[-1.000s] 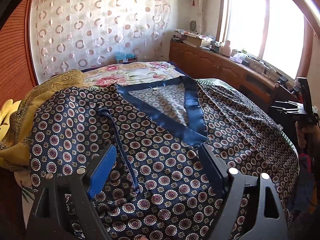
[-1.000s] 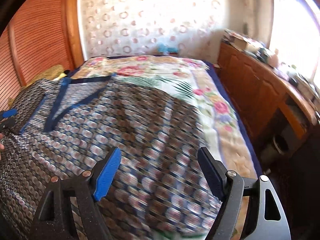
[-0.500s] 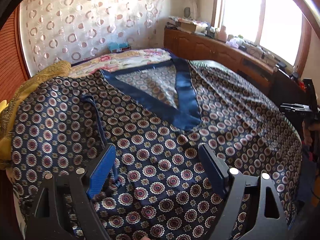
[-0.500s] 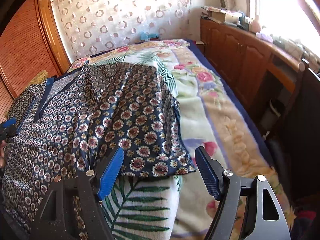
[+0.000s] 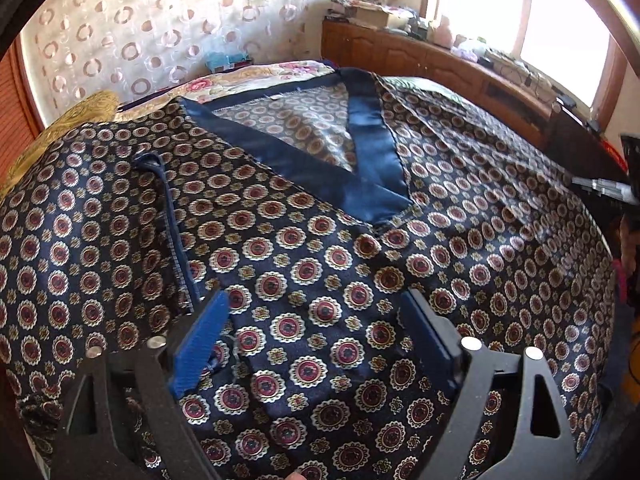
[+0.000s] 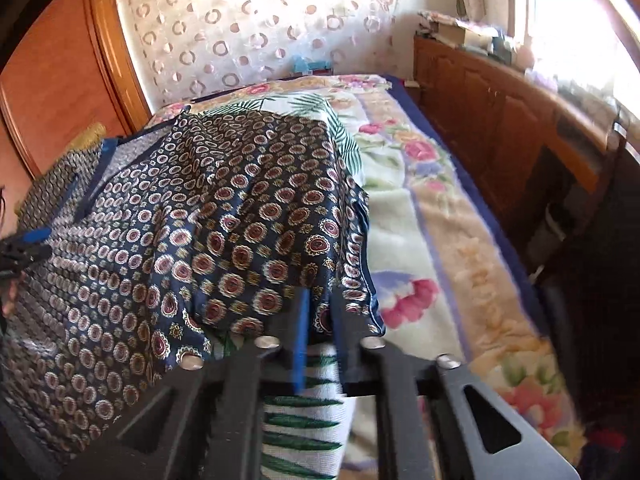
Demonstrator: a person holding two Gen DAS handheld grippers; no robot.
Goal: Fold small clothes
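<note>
- Spread flat across the bed's floral fleece blanket (image 6: 404,216): navy satin V-neck top with medallion print (image 5: 320,264), neckline at the far side, ready for folding.
- Right tongs (image 6: 320,320) pressed together, pinching the top's near right hem corner, likely to lift that side over.
- Left tongs (image 5: 316,344) spread wide, hovering above the near left cloth beside a blue-piped seam (image 5: 176,240), probably seeking its own corner.

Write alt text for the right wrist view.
The right tool is shut on the hem of a navy medallion-print garment spread over a floral blanket on a bed. Wooden cabinets line the right wall under a bright window.
</note>
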